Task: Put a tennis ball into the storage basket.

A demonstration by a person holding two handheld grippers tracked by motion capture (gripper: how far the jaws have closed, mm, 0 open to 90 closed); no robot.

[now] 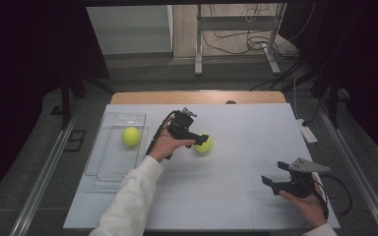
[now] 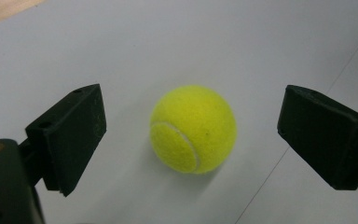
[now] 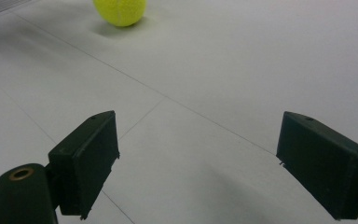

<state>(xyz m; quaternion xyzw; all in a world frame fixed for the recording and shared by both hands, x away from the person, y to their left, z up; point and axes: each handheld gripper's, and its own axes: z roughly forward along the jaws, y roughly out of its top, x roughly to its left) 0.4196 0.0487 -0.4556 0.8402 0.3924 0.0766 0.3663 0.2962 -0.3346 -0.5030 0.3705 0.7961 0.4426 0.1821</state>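
Where our left gripper (image 1: 200,139) covers part of the tennis ball (image 1: 204,144) from above, we see wide jaws flanking it untouched; right gripper (image 1: 271,180) gapes empty

A pale bench (image 1: 236,196) fills the lower middle of the frame, a strip of bare wood (image 1: 197,97) along its far edge. Grey floor (image 1: 142,73) surrounds it, lit brightest at upper centre, where a metal frame (image 1: 236,39) stands over tangled cables (image 1: 256,42) (black, mostly). Dark curtains (image 1: 29,59) close off the upper left and upper right. A metal rail (image 1: 44,182) runs diagonally at lower left.
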